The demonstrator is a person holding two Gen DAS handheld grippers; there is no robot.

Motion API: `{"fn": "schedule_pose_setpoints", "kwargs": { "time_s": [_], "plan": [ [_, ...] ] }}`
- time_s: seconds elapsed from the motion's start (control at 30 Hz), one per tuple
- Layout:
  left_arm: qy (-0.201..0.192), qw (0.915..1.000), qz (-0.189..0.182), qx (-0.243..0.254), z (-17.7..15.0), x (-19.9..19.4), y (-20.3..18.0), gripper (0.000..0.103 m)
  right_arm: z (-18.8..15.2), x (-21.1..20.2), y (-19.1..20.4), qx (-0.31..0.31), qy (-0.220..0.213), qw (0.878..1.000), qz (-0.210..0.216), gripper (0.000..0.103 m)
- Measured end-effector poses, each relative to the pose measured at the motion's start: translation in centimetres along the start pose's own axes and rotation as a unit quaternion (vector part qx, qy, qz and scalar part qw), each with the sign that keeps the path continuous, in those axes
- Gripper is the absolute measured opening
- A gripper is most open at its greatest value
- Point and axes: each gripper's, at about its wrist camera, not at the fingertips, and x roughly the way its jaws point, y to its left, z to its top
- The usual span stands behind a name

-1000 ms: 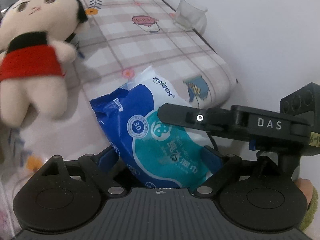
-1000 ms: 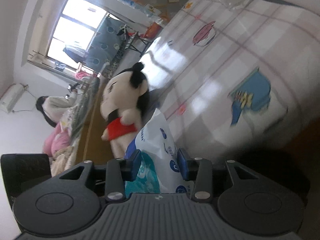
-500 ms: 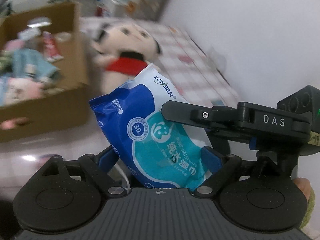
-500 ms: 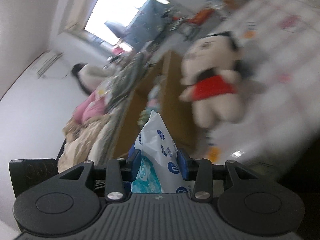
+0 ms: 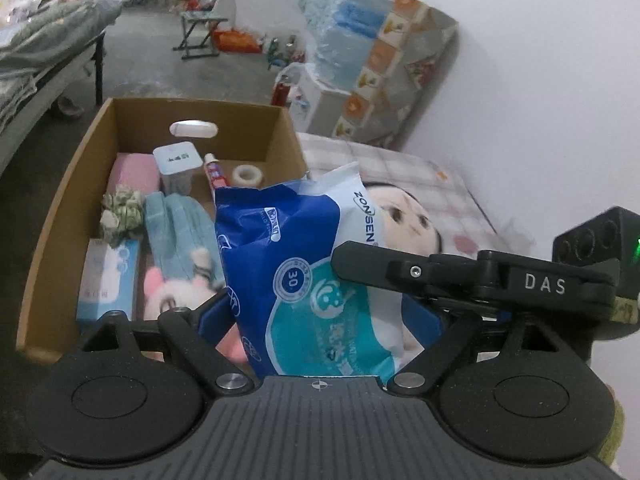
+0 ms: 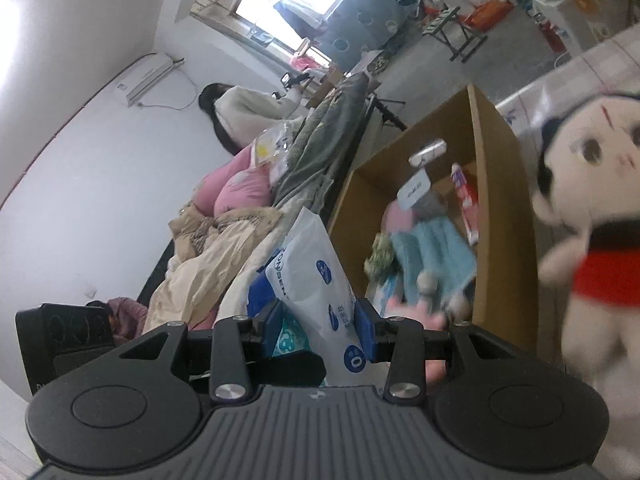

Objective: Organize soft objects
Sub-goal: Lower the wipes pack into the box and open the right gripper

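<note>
**Q:** What sits at the centre of the left wrist view?

**A:** A blue-and-white wet wipes pack fills the middle of the frame, standing upright between the blue pads of the left gripper. The pads sit at either side of the pack's lower part; whether they actually press it cannot be told from this view.

**Q:** And the other tool?

**A:** The right gripper has its jaws clamped on the same pack, seen edge-on at lower centre of the right wrist view. In the left wrist view one black finger of the right gripper crosses from the right edge and lies against the pack's face.

**Q:** Where is the pack relative to the box?

**A:** It is held in the air. An open cardboard box occupies the left half of the left wrist view, behind and to the left of the pack. In the right wrist view the box stands at centre right.

**Q:** What is in the box?

**A:** A teal cloth, a pink plush toy near the lower wall, a light blue packet at lower left, a toothpaste tube, a roll of tape and a small white tub.

**Q:** Anything else close by?

**A:** A plush doll with black hair and a red top, blurred, fills the right edge of the right wrist view, beside the box. In the left wrist view its face peeks out right of the pack, lying on a checked bedsheet.
</note>
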Motion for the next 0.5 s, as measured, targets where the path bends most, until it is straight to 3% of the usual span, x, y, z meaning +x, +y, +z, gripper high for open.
{"fn": "schedule_pose_setpoints", "kwargs": {
  "time_s": [0.23, 0.4, 0.5],
  "plan": [
    [0.033, 0.9991, -0.004, -0.026, 4.9, 6.9, 3.6, 0.087, 5.1, 4.8, -4.3, 0.021, 0.016, 0.999, -0.021, 0.019],
    [0.065, 0.9968, -0.023, -0.040, 7.0, 11.3, 5.4, 0.085, 7.6, 7.1, -6.8, 0.003, 0.009, 0.997, -0.072, 0.019],
    [0.086, 0.9951, -0.011, -0.049, 7.7, 13.9, 6.5, 0.085, 8.2, 6.9, -6.8, -0.037, -0.015, 0.994, -0.104, 0.030]
  ]
}}
